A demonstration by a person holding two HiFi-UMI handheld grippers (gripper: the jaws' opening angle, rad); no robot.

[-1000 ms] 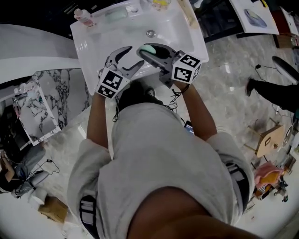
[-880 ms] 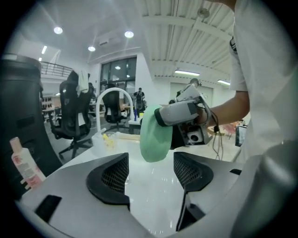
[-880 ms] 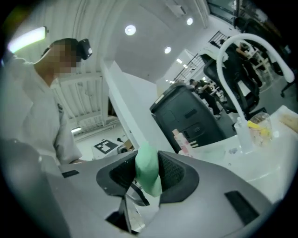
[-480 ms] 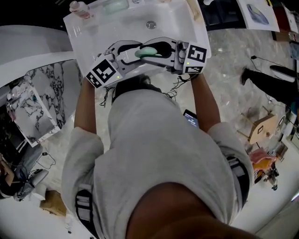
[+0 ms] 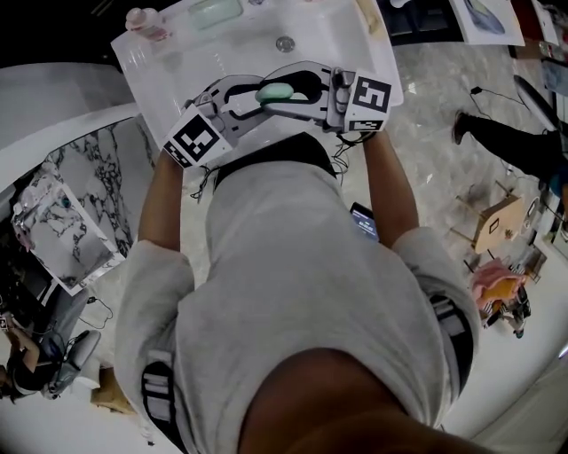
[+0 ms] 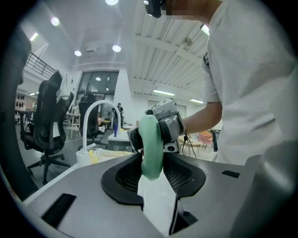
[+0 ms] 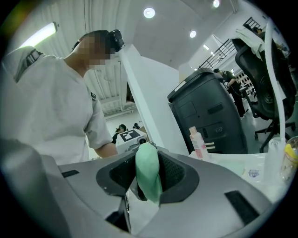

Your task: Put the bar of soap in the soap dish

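Note:
A pale green bar of soap (image 5: 275,90) hangs over the white sink (image 5: 177,66), pinched edge-on in my right gripper (image 5: 282,94), which is shut on it. My left gripper (image 5: 253,92) faces it from the left; its jaws are closing with the soap between them, and the pads do not visibly press. From the left gripper view the soap (image 6: 151,144) stands upright at my left gripper's (image 6: 151,163) tips, with the right gripper's body behind it. The right gripper view has the soap (image 7: 148,179) in its own gripper (image 7: 146,187). A pale green soap dish (image 5: 216,11) sits on the sink's far rim.
A pink bottle (image 5: 146,22) stands at the sink's far left corner, and the drain (image 5: 284,43) lies mid-basin. A curved white faucet (image 6: 95,116) rises beyond the soap. Marble floor surrounds the sink, with a person's dark shoe (image 5: 461,129) at the right.
The two grippers have swung level and come tip to tip over the basin. The left gripper's wide jaws have narrowed around the soap that the right one kept holding.

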